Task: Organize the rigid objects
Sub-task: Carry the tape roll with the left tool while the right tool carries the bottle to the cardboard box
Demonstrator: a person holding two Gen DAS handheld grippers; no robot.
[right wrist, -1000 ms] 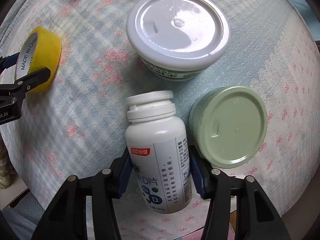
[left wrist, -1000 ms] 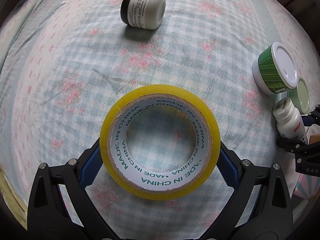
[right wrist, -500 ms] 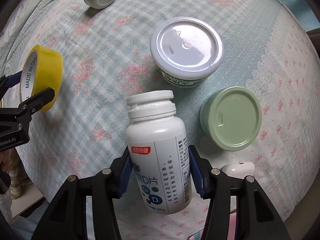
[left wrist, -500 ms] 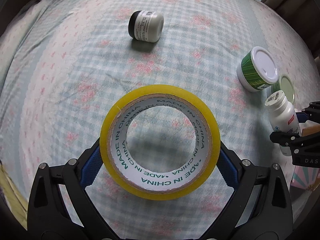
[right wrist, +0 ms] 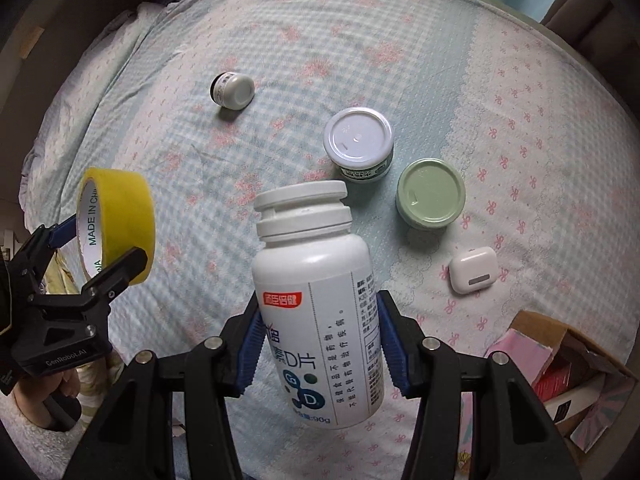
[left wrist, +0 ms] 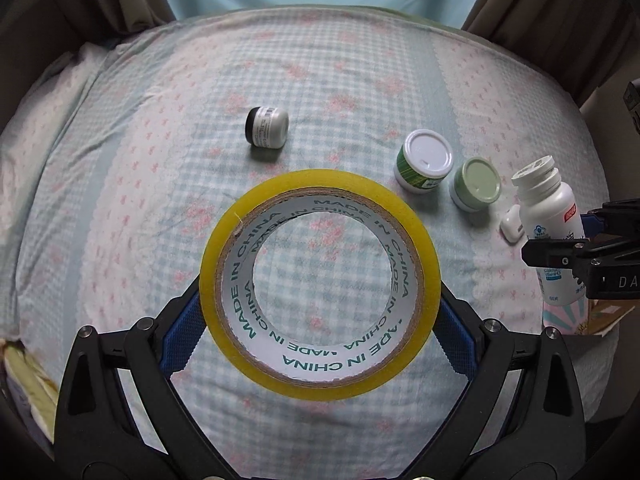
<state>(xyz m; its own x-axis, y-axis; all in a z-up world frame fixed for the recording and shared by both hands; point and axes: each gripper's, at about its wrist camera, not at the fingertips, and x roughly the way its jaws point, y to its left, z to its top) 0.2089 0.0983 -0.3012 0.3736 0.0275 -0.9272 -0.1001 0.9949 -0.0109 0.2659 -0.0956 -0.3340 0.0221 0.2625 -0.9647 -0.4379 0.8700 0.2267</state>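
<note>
Bed (left wrist: 120,168) is carrying the loose items. Left gripper (left wrist: 320,312) is pinching the tape roll (left wrist: 320,384) above the bed's near middle; right gripper (right wrist: 320,344) is pinching the pill bottle (right wrist: 316,300) at right. Two jars (right wrist: 358,140) (right wrist: 431,191) are sitting far right, small jar (left wrist: 267,126) lying far.

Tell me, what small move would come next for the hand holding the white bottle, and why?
Probably carry the white bottle toward the open cardboard box at the lower right. The right gripper already has its fingers clamped on the bottle, lifted off the bed, and the box already holds other packages, so it looks like the collecting spot.
</note>
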